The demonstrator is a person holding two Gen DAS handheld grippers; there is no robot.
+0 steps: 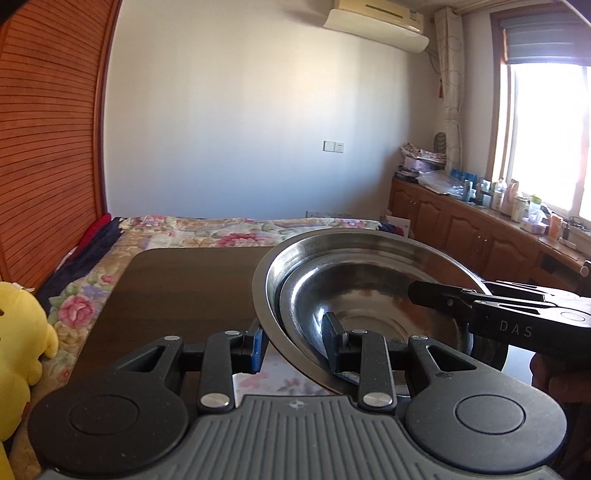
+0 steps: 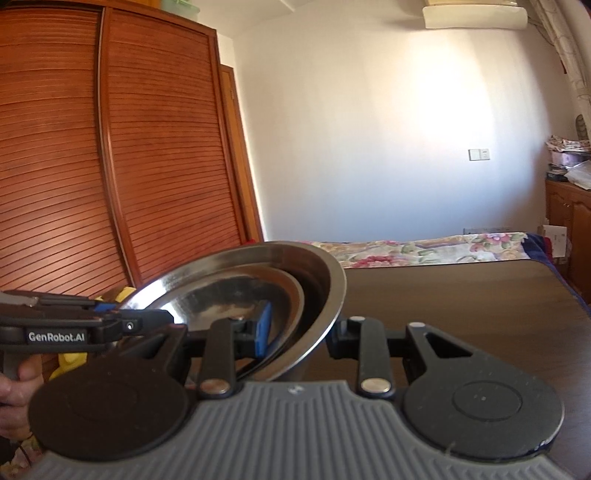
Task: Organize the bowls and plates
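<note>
Left claw (image 1: 295, 345) and right claw (image 2: 299, 332) each clenched opposite rims of nested steel bowls (image 1: 354, 295), held tilted above dark counter (image 1: 177, 288). Stack looked stiff, light, slippery; rim grip seemed safest.

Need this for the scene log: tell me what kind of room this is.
A bedroom, most likely: a bed with a floral cover, a tall slatted wardrobe, and a wall air conditioner. The table stands at the bed.

"DAS", "GenRobot.AI" on tool (image 1: 517, 328) bodies
</note>
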